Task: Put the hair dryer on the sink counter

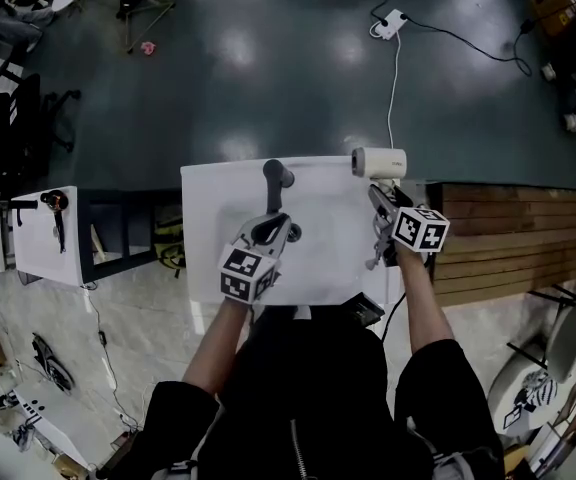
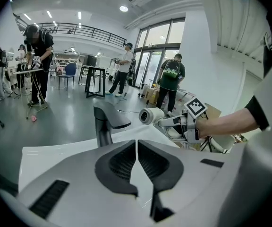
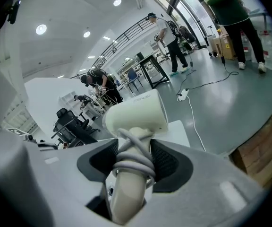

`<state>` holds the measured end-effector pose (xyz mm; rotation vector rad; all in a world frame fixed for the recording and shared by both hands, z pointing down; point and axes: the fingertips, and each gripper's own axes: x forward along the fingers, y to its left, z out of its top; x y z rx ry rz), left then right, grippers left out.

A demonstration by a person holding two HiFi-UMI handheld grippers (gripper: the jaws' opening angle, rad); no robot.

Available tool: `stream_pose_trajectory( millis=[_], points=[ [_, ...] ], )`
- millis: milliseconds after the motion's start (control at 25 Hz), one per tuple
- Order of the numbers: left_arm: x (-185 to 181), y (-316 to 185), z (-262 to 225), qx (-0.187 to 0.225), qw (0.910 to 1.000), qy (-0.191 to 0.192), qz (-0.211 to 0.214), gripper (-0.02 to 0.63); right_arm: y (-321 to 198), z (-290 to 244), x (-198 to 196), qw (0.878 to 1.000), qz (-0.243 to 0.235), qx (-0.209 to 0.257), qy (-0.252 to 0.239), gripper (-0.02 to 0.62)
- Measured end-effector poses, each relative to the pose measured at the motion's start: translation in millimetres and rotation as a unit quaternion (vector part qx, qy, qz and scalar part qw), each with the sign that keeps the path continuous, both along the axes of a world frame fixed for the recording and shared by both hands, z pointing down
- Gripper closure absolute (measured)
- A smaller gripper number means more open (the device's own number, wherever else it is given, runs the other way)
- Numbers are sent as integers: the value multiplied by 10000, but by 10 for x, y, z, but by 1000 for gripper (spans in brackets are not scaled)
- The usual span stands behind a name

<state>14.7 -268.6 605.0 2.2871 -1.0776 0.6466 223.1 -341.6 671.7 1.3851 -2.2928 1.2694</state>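
Hair dryer [image 1: 378,162], in the head view, is held over the far right corner of the white bench [image 1: 323,258] by the right hand-held gripper [image 1: 381,200]; the left hand-held gripper [image 1: 271,228] hangs near the faucet [image 1: 276,176]

Left gripper view: its jaws are pressed together with nothing between them

Right gripper view: both pads clamp the dryer's handle, which is wrapped in its cord [image 3: 135,163]

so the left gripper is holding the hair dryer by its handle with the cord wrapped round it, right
Not quite. It is the right gripper that holds the hair dryer by its handle, with the cord wrapped round it; the right gripper view shows this. The left gripper has its jaws together with nothing between them.
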Motion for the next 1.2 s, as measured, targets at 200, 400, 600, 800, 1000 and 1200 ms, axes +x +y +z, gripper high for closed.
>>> stream_pose_trajectory(
  millis=[200,400,600,800,1000,1200],
  points=[
    [-26,25,23,-72,10000,-26,-30,589,2,117,-17,9999,-78,-119,62,385],
    [-105,26,77,-93,9999,-31,-103,589,-12,207,-61,9997,-97,-208,68,385],
    [-110,32,121,-153,9998,-6,-145,589,-15,271,-79,9995,-123,-279,72,384],
    [-82,44,162,-208,9997,-11,-129,589,33,391,-89,9990,-160,-411,111,385],
    [-72,54,171,-204,9997,-32,-121,589,57,450,-78,9987,-140,-472,112,385],
    [-67,59,183,-178,9997,-15,-140,589,68,472,-89,9987,-194,-443,164,384]
  ],
)
